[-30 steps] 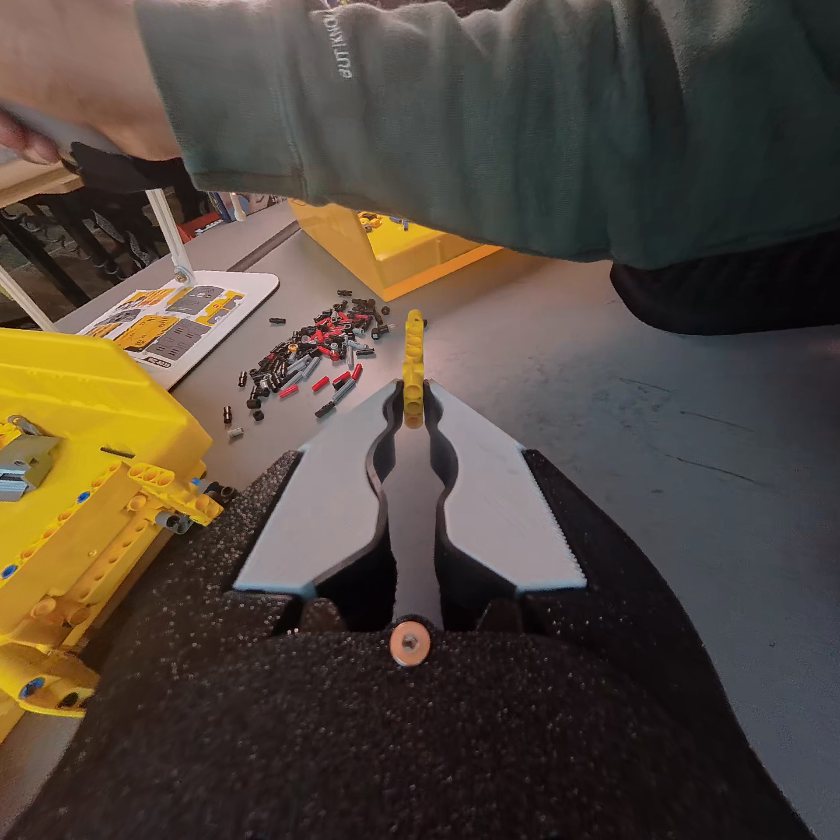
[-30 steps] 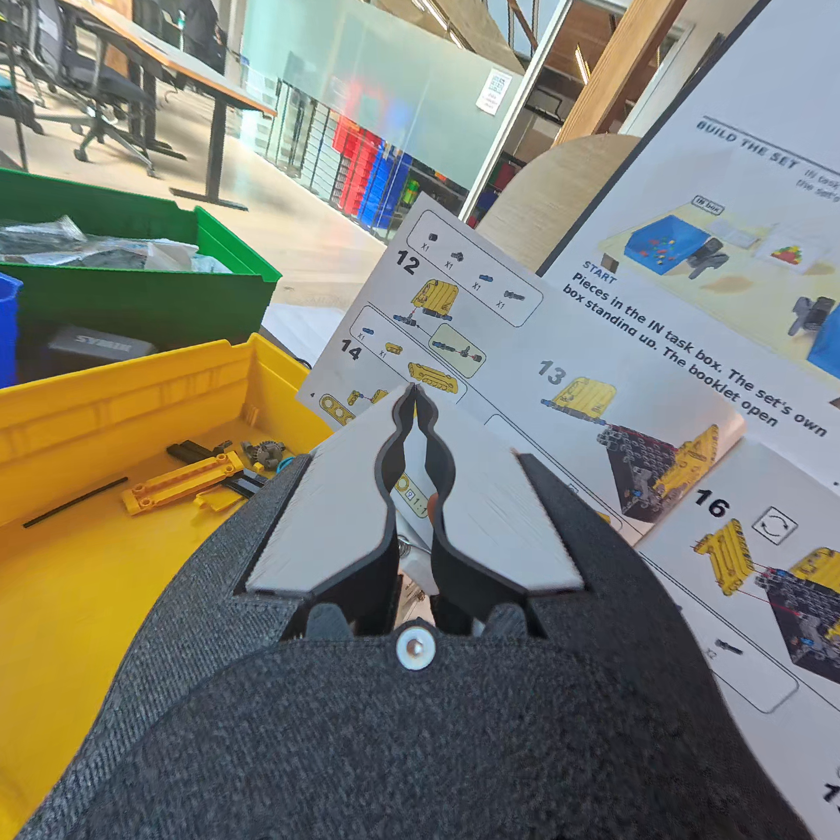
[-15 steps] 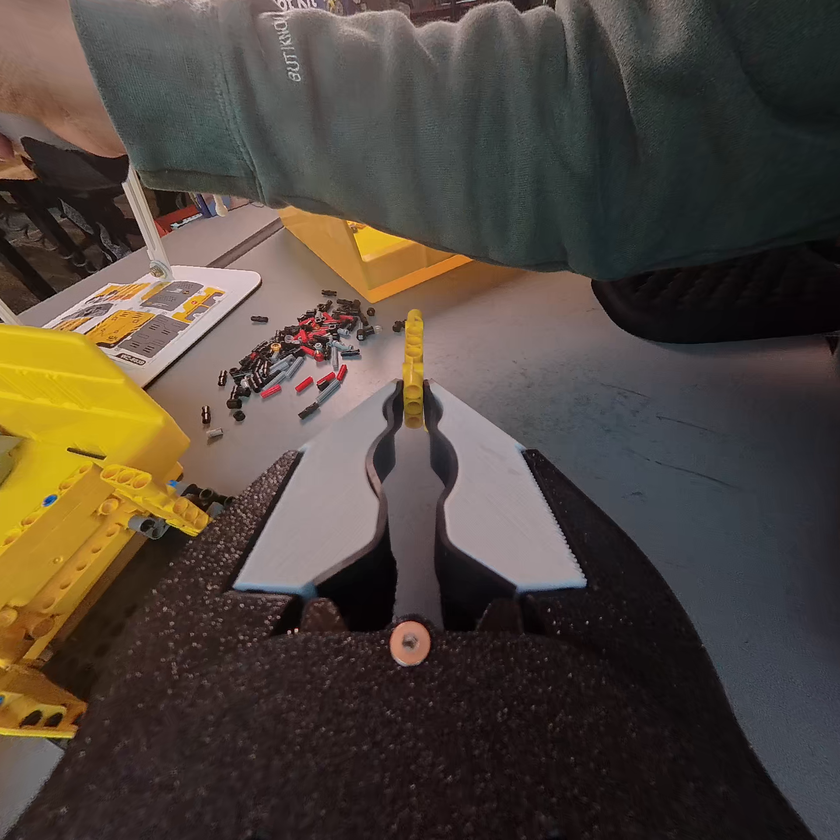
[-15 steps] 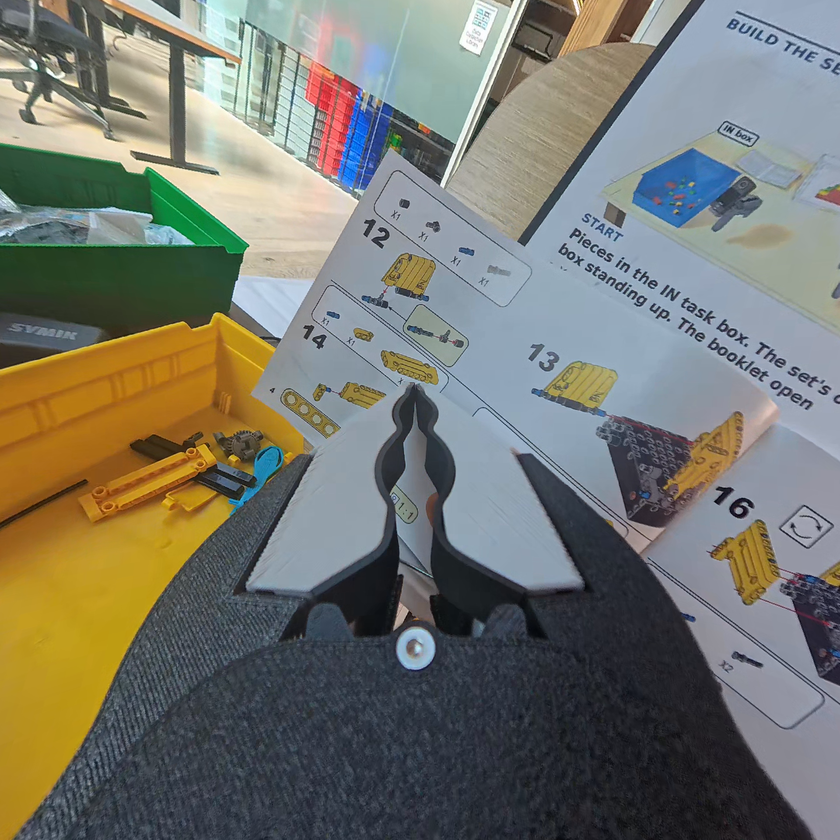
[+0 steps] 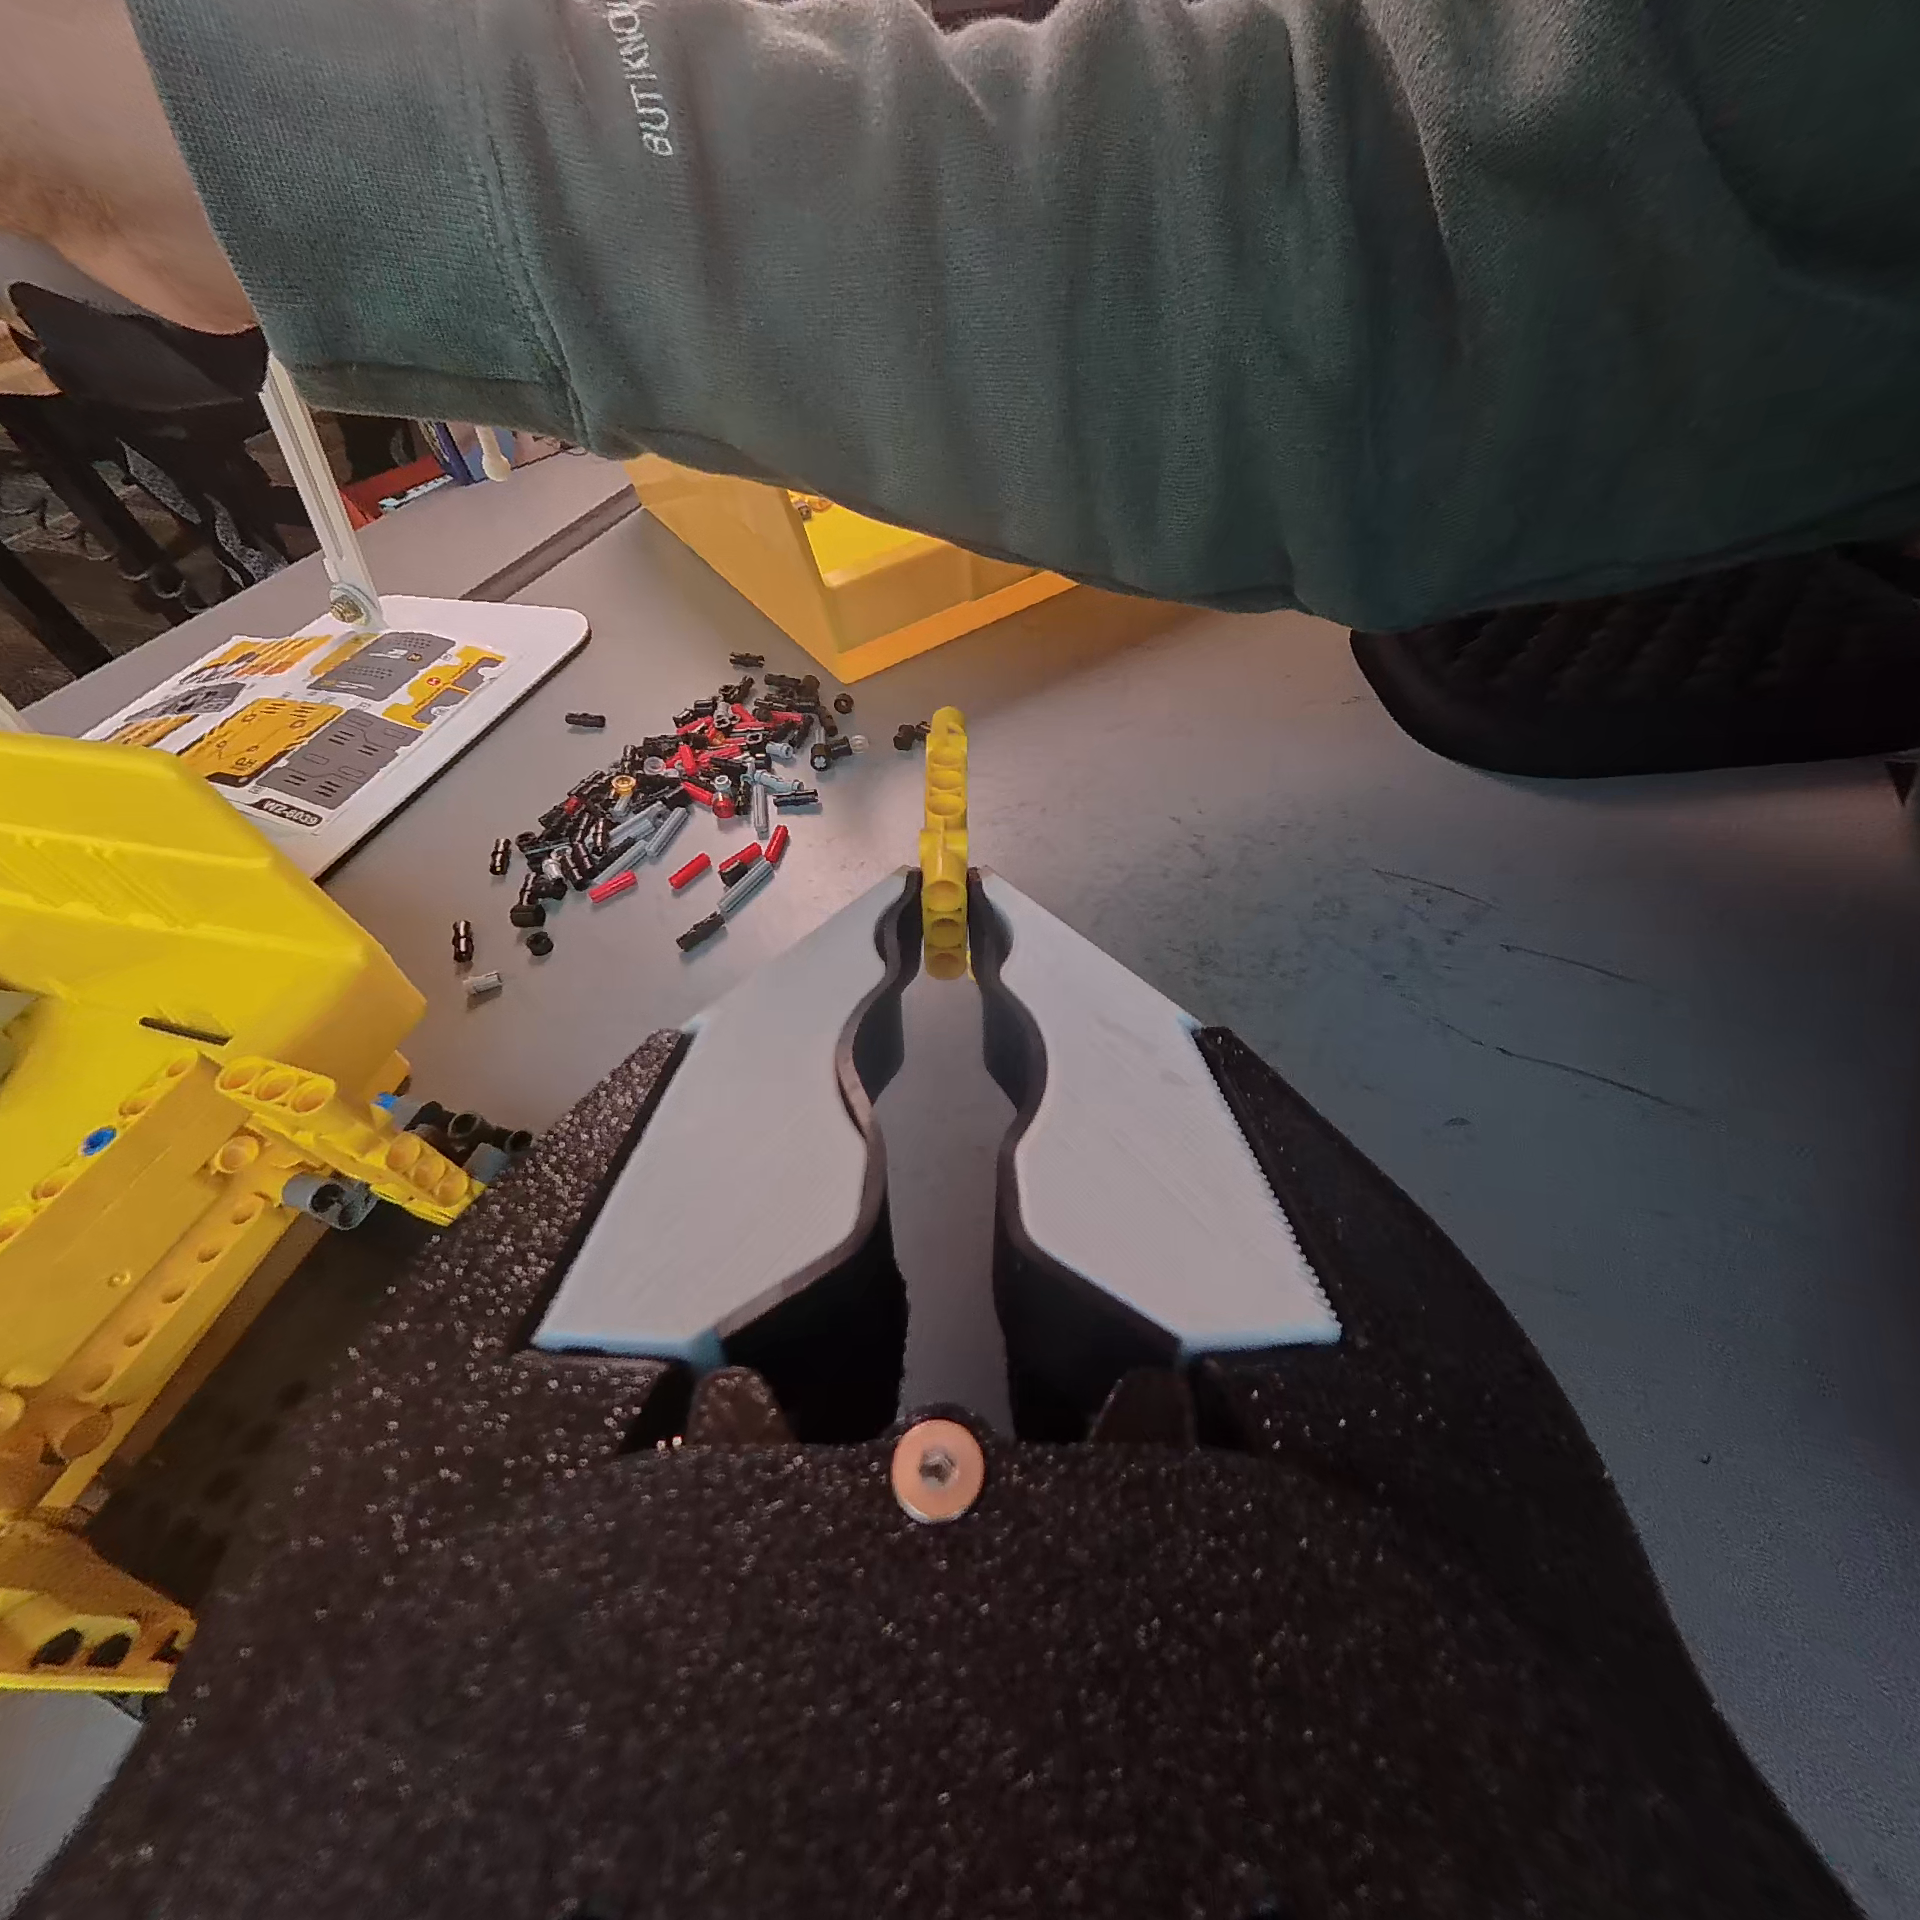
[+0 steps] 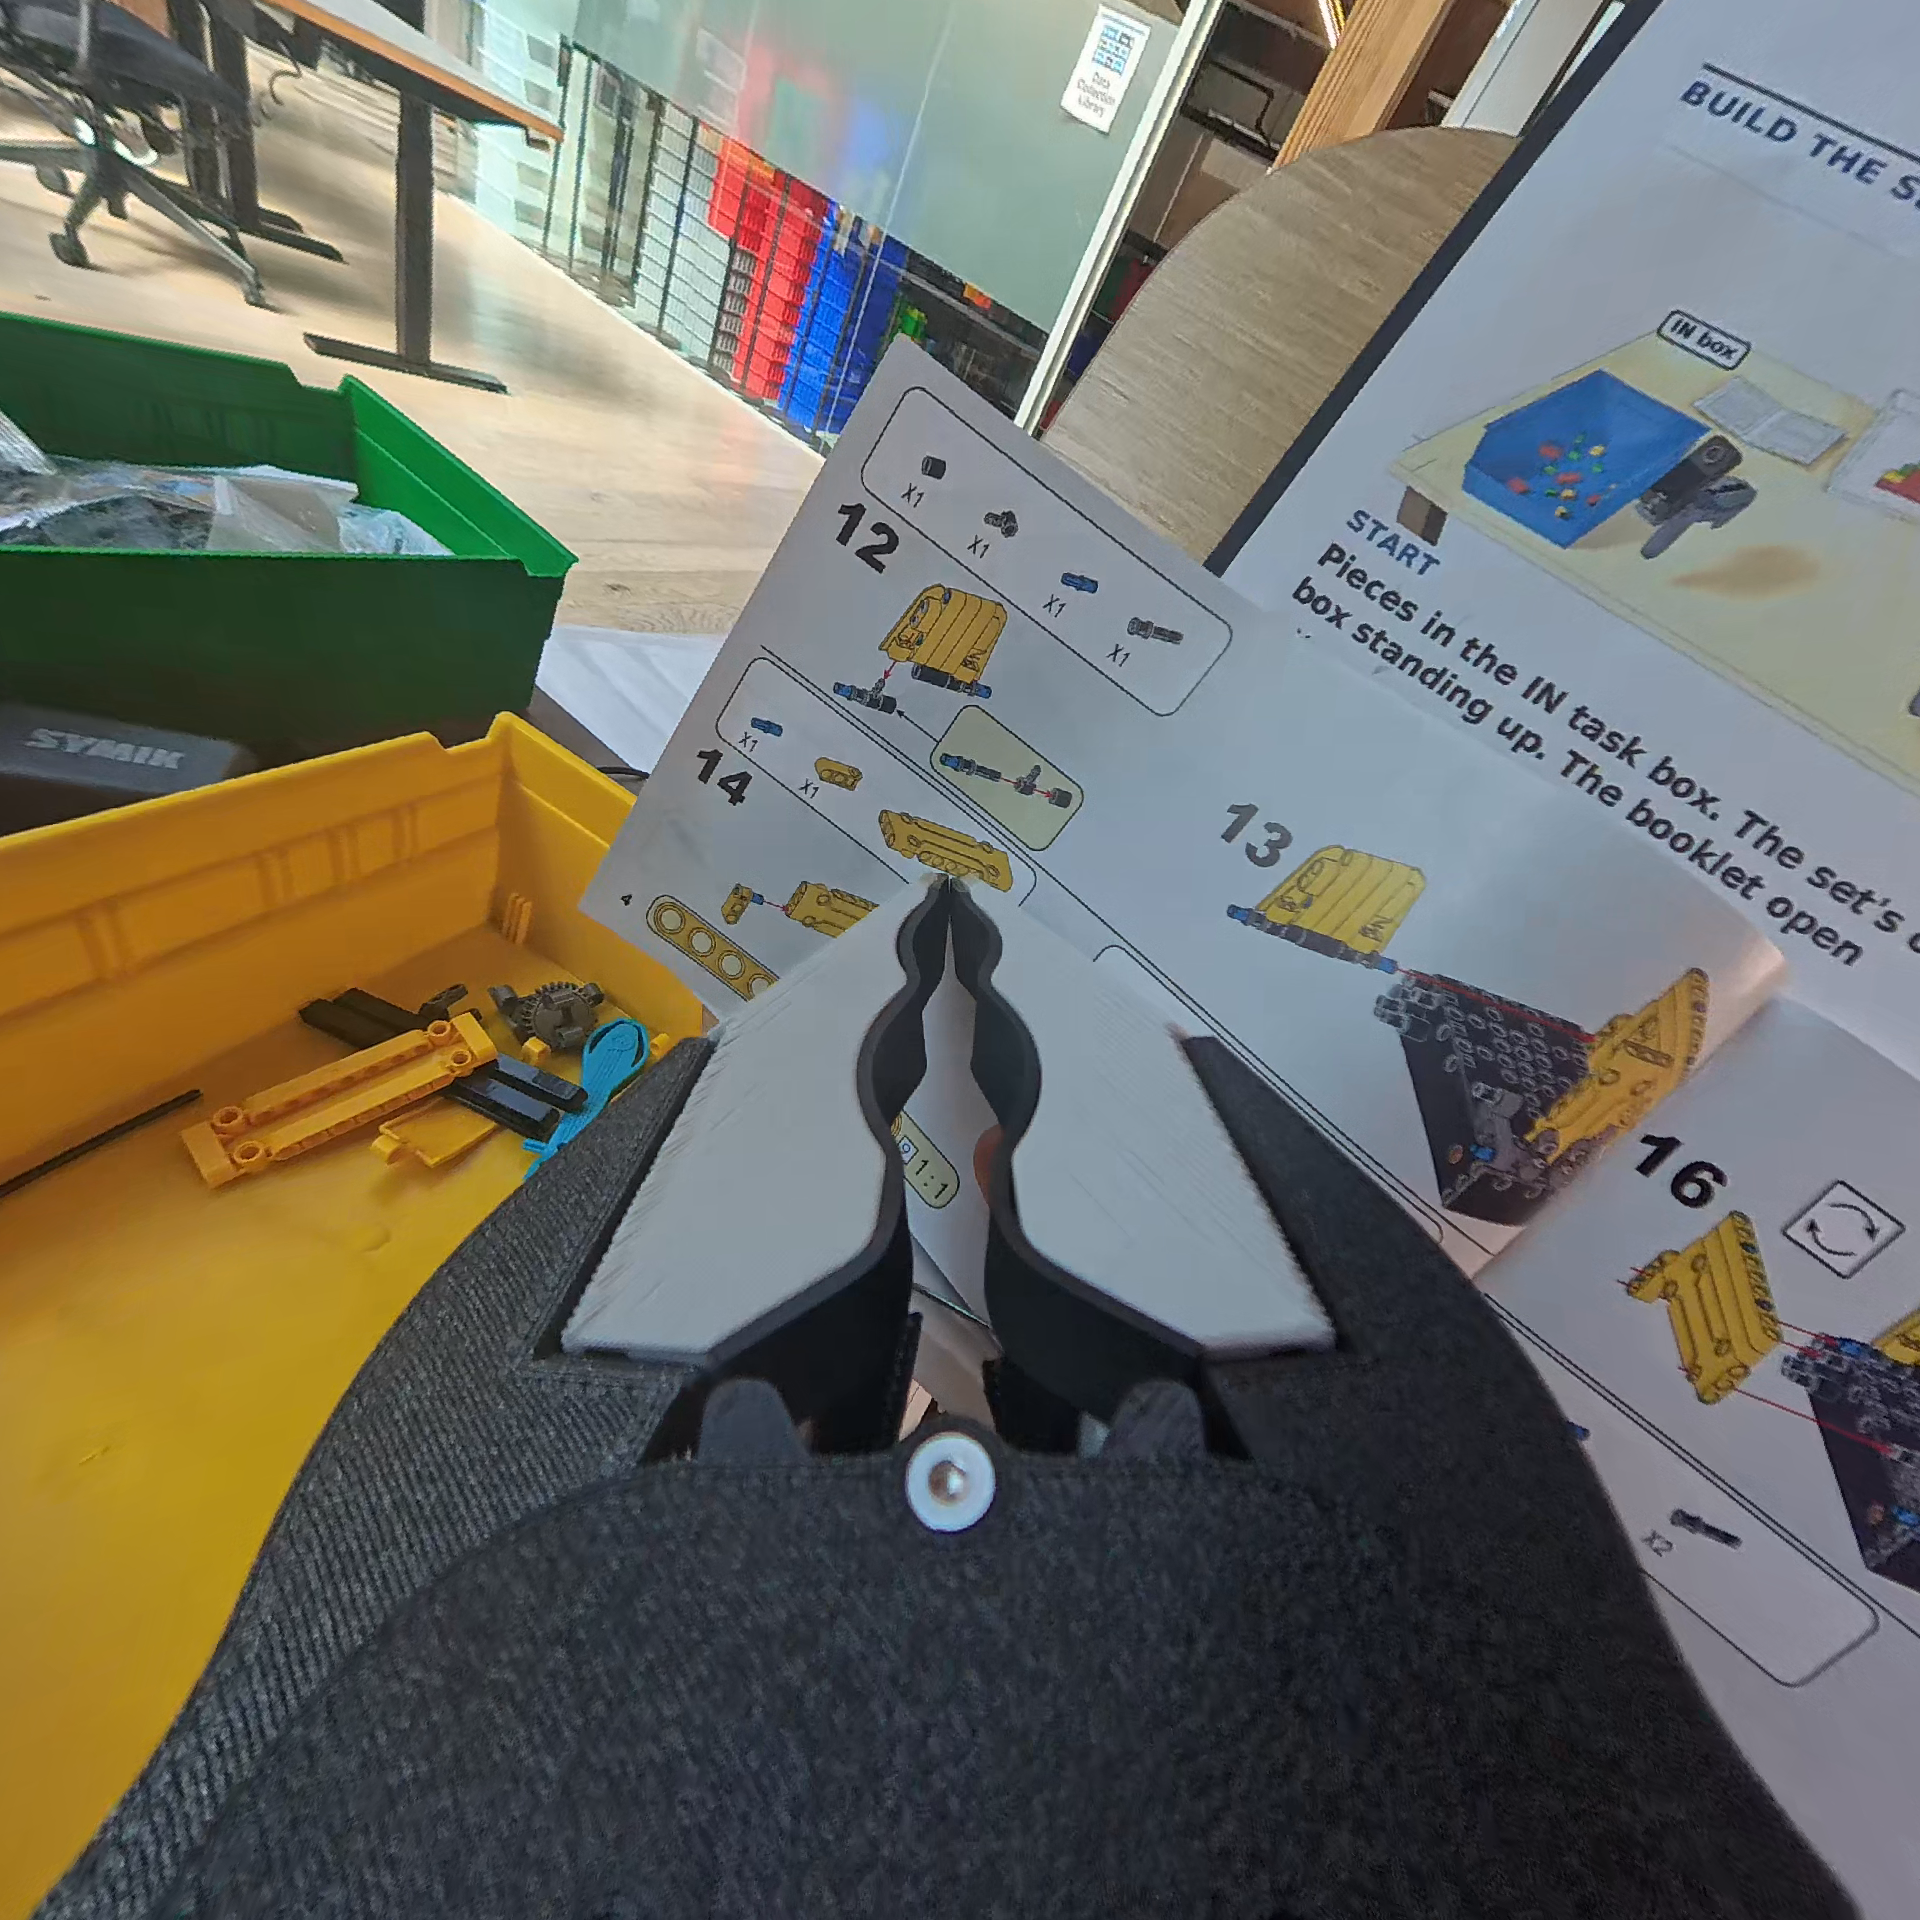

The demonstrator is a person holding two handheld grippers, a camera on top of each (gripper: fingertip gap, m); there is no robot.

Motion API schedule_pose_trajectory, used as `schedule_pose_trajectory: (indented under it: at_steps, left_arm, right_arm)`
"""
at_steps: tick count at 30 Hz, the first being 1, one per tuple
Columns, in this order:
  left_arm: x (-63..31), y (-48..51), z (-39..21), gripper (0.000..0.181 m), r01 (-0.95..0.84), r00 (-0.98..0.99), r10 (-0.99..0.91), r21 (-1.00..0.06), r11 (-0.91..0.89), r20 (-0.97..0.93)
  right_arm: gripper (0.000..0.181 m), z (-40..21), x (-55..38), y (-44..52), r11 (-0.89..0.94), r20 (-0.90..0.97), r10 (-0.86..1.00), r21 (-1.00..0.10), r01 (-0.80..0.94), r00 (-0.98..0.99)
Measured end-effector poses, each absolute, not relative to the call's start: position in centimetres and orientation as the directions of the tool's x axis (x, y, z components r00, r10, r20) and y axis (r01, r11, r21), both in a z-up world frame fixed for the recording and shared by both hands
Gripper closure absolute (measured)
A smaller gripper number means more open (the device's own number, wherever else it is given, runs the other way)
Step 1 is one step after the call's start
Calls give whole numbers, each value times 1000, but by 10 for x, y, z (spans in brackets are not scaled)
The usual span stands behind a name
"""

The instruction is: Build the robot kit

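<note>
A yellow perforated beam [image 5: 945, 831] is pinched upright between the tips of the left gripper [image 5: 945, 904], its lower end clamped between the fingers [image 5: 748, 1143] and its upper end standing clear above the grey table [image 5: 1455, 987]. At about 11 o'clock from the beam, a loose scatter of small black, red and grey pins [image 5: 665, 810] is spread on the table. Farther out at 10 o'clock a white stand base [image 5: 520, 644] carrying a printed sheet is seen, and at 12 o'clock a yellow bin [image 5: 831, 592] is partly hidden by a green sleeve [image 5: 1039, 312] that crosses the top of the view. At 8 o'clock, close beside the gripper body, a yellow brick-built model [image 5: 156, 1143] is placed.

The fingers [image 6: 758, 1164] of the right gripper [image 6: 945, 894] are pressed together at the tips, right against an open instruction booklet [image 6: 1143, 790]; whether the page is nipped between them cannot be told. Behind the booklet, at 1 o'clock, a larger printed sheet [image 6: 1662, 520] is propped up. At 9 o'clock a second yellow bin [image 6: 208, 883] is seen, holding a long yellow part [image 6: 343, 1101], black beams [image 6: 488, 1081], a grey gear [image 6: 551, 1008] and a light blue piece [image 6: 603, 1070]. Beyond it, at 10 o'clock, a green bin [image 6: 260, 623] holds clear plastic bags.
</note>
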State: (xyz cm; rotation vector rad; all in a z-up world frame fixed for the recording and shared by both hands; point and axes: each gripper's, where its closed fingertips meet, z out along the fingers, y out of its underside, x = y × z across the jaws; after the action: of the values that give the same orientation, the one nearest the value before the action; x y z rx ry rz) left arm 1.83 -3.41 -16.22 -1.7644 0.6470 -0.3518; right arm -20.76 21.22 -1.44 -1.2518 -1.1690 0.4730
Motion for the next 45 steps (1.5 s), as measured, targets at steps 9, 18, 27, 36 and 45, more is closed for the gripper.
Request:
schedule_pose_trajectory:
  at_steps: [9, 18, 27, 36, 45]
  left_arm:
    - [19, -34, -163, 175, -248, 800, -593, -951, -184, -94]
    - [19, -34, -163, 175, -246, 799, -594, -951, -186, -91]
    - [19, -34, -162, 175, -245, 800, -592, -952, -183, -92]
    - [-2, -37, -119, 175, -222, 840, -515, -974, -39, -171]
    - [-209, -104, -54, 175, -376, 880, 204, -891, -253, -429]
  right_arm:
    - [181, -16, -210, 209, 327, 430, 819, -894, 308, 379]
    - [181, -16, -212, 207, 330, 432, 821, -892, 309, 372]
    - [181, -18, -213, 203, 338, 436, 825, -891, 304, 359]
    - [180, -8, -131, 125, 363, 382, 892, -924, 121, 241]
    - [165, -97, 6, 72, 278, 322, 934, -927, 251, 156]
